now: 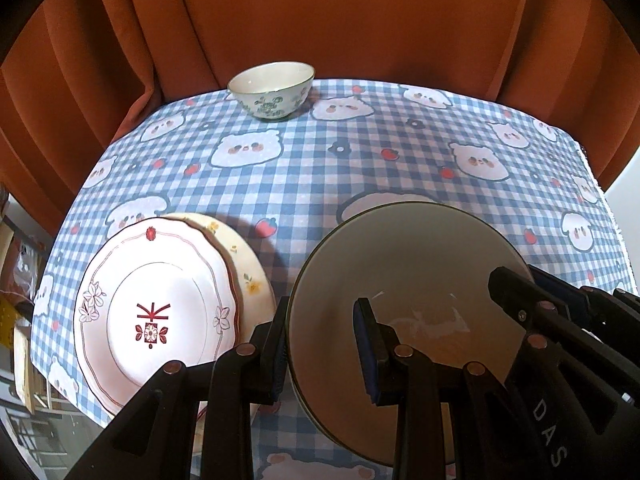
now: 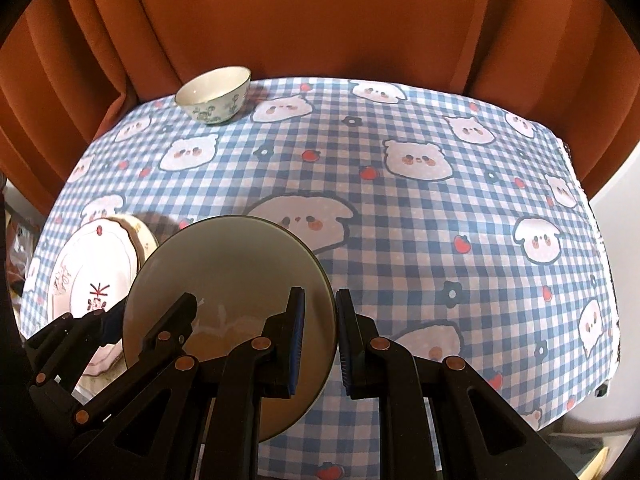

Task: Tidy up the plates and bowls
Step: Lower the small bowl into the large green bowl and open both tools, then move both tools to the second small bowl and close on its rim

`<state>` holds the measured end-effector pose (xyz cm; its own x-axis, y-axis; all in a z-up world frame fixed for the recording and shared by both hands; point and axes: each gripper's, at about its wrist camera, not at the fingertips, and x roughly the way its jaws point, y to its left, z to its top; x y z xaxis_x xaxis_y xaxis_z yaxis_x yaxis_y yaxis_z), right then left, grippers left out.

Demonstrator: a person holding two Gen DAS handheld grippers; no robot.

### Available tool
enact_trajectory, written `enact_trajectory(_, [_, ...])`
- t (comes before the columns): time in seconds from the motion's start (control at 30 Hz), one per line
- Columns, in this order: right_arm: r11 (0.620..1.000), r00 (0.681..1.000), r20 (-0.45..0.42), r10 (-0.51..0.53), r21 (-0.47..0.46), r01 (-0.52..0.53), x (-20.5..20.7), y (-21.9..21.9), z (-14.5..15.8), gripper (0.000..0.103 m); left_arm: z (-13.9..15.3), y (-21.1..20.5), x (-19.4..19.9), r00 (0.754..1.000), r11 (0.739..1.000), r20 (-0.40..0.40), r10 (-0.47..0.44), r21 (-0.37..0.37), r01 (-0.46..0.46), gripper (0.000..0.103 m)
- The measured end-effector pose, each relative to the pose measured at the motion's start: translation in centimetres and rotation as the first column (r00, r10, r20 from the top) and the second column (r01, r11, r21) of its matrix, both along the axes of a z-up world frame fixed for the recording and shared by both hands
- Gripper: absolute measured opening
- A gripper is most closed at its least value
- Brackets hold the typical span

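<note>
A large cream bowl [image 1: 404, 264] with a dark rim is held above the near table. My left gripper [image 1: 324, 350] straddles its left rim, one finger inside and one outside. My right gripper [image 2: 320, 344] straddles its right rim [image 2: 328, 320] the same way; its fingers [image 1: 516, 288] also show in the left wrist view. Whether either set of pads presses the rim is unclear. A white plate with red motifs [image 1: 160, 312] lies on a cream flowered plate [image 1: 248, 264] at the near left. A small green-flowered bowl [image 1: 272, 90] stands at the far edge.
The table carries a blue checked cloth with bear prints [image 2: 420, 240]. An orange curtain [image 2: 320, 12] hangs right behind the far edge. The cloth's right edge [image 2: 600, 240] drops off beside a white wall.
</note>
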<state>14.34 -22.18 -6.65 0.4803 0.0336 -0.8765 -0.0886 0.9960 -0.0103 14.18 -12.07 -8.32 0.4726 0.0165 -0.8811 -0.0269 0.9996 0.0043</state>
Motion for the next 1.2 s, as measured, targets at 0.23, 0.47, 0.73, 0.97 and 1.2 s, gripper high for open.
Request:
enact_trajectory(0.23, [1.000, 0.999, -0.044, 0.009, -0.005, -0.009, 0.2, 0.4, -1.4, 0.019, -1.5, 0.2, 0.0, 0.999, 1.000, -0.051, 0.009, -0.002, -0.009, 0.029])
enact_trajectory(0.47, [1.000, 0.999, -0.038, -0.007, 0.018, 0.007, -0.2, 0.0, -1.9, 0.019, -1.6, -0.1, -0.4, 0.999, 1.000, -0.034, -0.016, 0.025, 0.017, 0.029])
enact_trajectory(0.73, [0.997, 0.998, -0.032, -0.047, 0.065, 0.049, -0.8, -0.8, -2.7, 0.019, -2.1, -0.7, -0.6, 0.997, 0.997, -0.049, -0.059, 0.049, 0.061, 0.038])
enact_trajectory(0.97, [0.994, 0.997, -0.051, -0.050, 0.097, 0.055, -1.0, -1.0, -2.6, 0.031, -1.4, -1.0, -0.8, 0.992, 0.993, -0.053, -0.111, 0.028, 0.113, 0.066])
enact_trajectory(1.2, [0.996, 0.999, 0.012, -0.043, 0.084, 0.042, -1.1, -0.9, 0.0, 0.045, 1.1, -0.1, -0.7, 0.995, 0.994, 0.007, -0.103, 0.043, 0.103, 0.072])
